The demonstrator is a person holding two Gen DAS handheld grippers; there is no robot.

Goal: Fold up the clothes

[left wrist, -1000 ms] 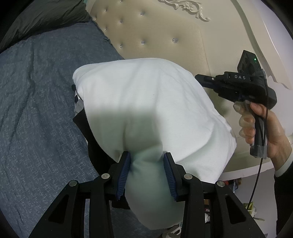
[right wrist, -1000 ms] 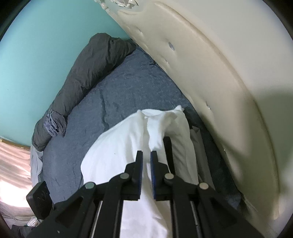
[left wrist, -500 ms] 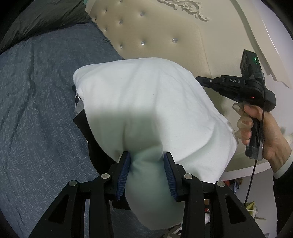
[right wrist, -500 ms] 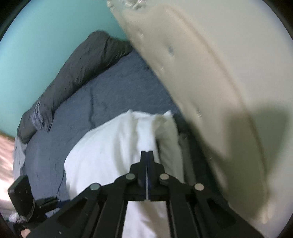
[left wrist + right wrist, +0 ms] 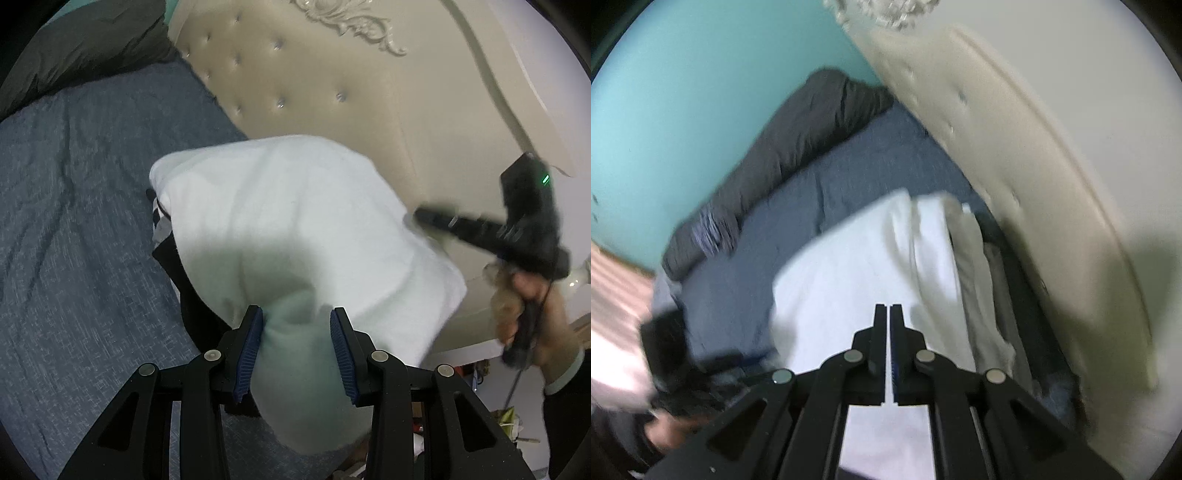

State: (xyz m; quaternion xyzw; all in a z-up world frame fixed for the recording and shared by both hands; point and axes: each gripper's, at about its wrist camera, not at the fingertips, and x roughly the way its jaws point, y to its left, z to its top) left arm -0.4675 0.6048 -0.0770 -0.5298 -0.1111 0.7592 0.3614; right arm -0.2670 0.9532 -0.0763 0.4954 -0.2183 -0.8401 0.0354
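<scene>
A folded white garment [image 5: 295,221] bulges up over the bed, and my left gripper [image 5: 297,325] is shut on its near fold, blue pads pressed into the cloth. Under it lie a black garment [image 5: 192,295] and other clothes [image 5: 993,295], stacked beside the headboard. My right gripper [image 5: 889,308] hovers above the white garment [image 5: 849,277], shut with nothing between its fingers. From the left wrist view it is a blurred black tool [image 5: 424,216] held in a hand [image 5: 524,314], at the garment's right edge.
A blue-grey sheet [image 5: 74,221] covers the bed. The cream tufted headboard [image 5: 332,92] stands right behind the clothes. A dark grey duvet [image 5: 798,140] is bunched along the teal wall [image 5: 701,92]. Clutter lies on the floor [image 5: 480,373] past the bed's corner.
The right gripper's jaws closed with nothing in them, and it drew back from the white garment, now blurred with motion. The left gripper kept still, holding the fold.
</scene>
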